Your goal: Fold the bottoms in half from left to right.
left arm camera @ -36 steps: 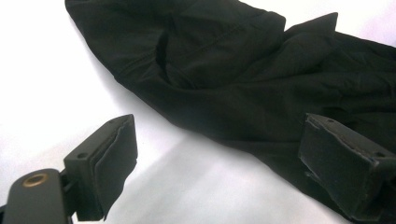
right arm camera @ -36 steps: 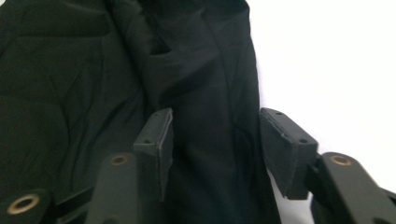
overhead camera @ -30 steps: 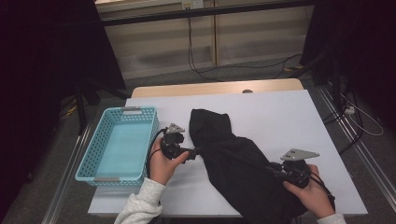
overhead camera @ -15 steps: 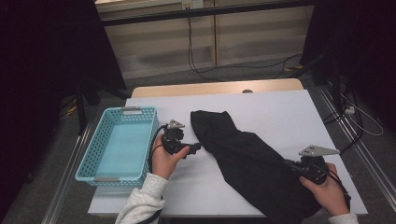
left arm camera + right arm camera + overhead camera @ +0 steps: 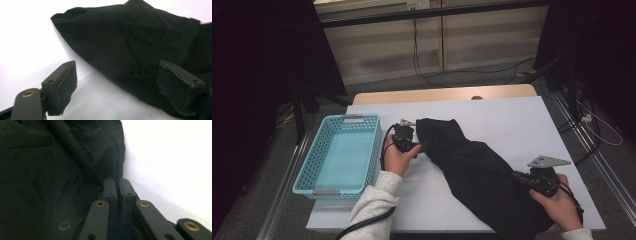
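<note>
On the surface (image 5: pixel 512 125) in front of you, the basket (image 5: pixel 343 154) sits at the left, near the left edge. The cloth (image 5: pixel 477 170) lies to its right, running slantwise from the middle of the surface down toward your near right corner. Your left gripper (image 5: pixel 404 140) rests between the basket and the cloth, just beside the cloth's far end, with its fingers (image 5: pixel 61 86) either side of that edge. Your right gripper (image 5: pixel 532 182) is at the cloth's near end, on the surface's right side.
</note>
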### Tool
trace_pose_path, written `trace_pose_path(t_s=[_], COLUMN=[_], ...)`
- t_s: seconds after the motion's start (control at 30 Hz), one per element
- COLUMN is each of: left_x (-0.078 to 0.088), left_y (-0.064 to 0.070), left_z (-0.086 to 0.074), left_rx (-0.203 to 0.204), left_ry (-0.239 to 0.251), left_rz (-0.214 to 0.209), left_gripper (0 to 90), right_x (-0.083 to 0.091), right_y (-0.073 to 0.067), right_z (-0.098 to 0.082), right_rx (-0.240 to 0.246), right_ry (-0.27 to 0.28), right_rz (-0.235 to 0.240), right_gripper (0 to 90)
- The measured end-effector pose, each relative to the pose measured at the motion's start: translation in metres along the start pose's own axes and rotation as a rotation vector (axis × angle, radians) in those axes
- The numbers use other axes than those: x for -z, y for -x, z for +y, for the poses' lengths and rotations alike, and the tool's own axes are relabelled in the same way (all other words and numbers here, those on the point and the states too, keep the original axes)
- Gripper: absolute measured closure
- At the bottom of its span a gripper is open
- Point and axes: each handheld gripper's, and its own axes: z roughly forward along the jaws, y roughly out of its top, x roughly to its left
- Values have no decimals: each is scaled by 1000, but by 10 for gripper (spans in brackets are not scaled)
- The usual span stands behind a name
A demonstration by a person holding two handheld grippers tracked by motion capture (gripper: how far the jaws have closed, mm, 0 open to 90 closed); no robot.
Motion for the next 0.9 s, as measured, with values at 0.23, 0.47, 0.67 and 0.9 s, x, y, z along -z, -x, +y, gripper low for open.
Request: trace_pose_path(t_s=[0.23, 0.47, 0.67, 0.9], left_x=[-19, -22, -23, -13], left_y=[-11, -5, -4, -3], left_z=[0, 1, 3, 9], left_rx=[4, 20, 54, 48], left_ry=[-21, -21, -34, -66], left_rz=[42, 3, -39, -28], left_gripper=[237, 380, 666, 834], right_x=[-2, -4, -5, -6], right_y=[-2, -3, -6, -6], right_z=[0, 1, 2, 3], right_rx=[8, 17, 25, 29], right_ry=[8, 8, 9, 11], right_rz=[8, 12, 13, 19], right_gripper=[853, 853, 853, 850])
